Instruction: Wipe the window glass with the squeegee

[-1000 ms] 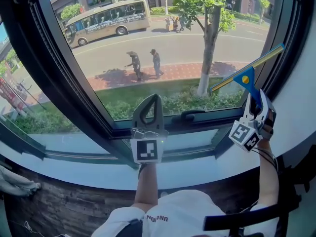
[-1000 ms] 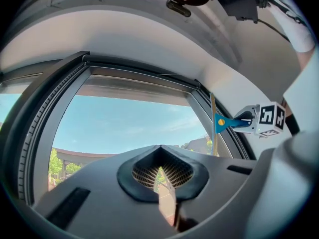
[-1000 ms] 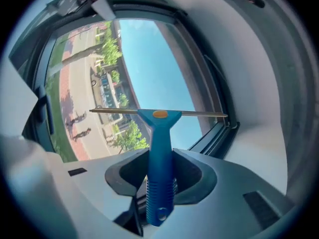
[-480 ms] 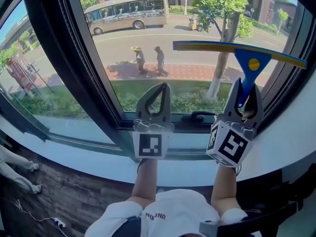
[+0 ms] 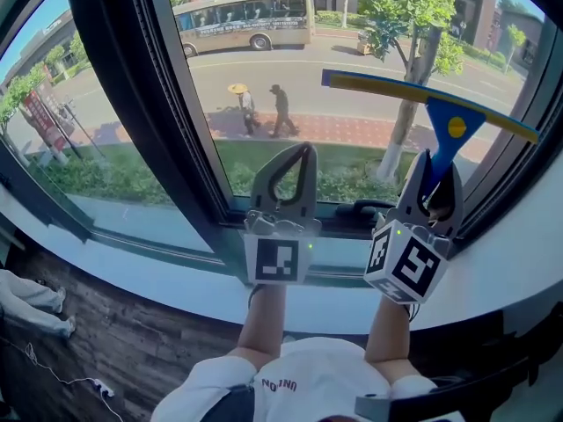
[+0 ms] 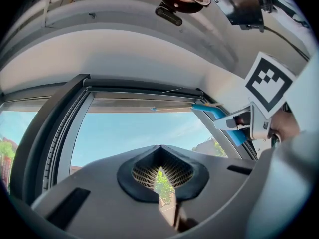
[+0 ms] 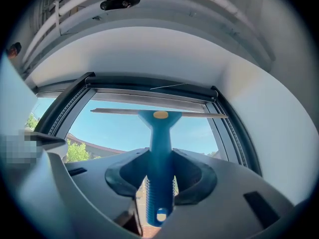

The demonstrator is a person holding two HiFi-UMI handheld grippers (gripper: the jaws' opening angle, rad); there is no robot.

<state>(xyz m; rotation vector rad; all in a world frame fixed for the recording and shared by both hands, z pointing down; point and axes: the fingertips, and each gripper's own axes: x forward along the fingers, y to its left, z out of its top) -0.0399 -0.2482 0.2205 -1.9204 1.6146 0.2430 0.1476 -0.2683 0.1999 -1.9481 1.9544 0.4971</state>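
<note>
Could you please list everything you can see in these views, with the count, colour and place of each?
squeegee: one, blue handle with a yellow-edged blade, raised before the right pane
window glass: two panes, clear, either side of the mullion
window frame: one, black, mullion slanting left of centre
window handle: one, black, on the lower frame
sill: one, white, below the frame
bus: one, beige, on the road outside
pedestrians: two, on the reddish pavement outside
trees: several, green, along the road
floor: dark wood, lower left
left gripper: one, grey, shut and empty, centre
right gripper: one, grey, shut on the squeegee handle
forearms: two, bottom centre
</note>
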